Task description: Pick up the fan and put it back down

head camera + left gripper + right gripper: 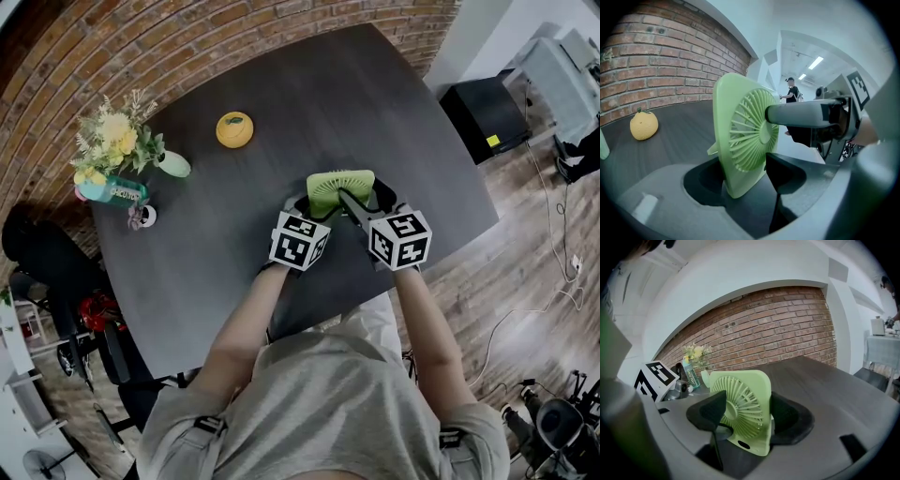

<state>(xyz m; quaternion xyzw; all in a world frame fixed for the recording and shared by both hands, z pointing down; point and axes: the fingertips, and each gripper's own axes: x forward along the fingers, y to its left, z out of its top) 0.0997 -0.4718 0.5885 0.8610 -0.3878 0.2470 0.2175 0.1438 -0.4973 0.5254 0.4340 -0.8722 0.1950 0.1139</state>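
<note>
A pale green square fan [339,187] stands upright near the front edge of the dark table [375,103], between my two grippers. My left gripper [314,208] is shut on the fan [745,140]: its dark pads [787,173] sit against the fan's lower corner, one on the back and one on the grille side. My right gripper [367,204] is shut on the fan [745,408] from the other side, with one pad [712,411] over the grille's hub and the other behind it. I cannot tell whether the fan's base touches the table.
A yellow orange-shaped object [234,129] lies at the table's back left. Flowers in a vase [117,141] and a teal bottle [112,192] stand by the left edge. A black box [486,114] sits on the floor to the right. A person [791,91] stands far off.
</note>
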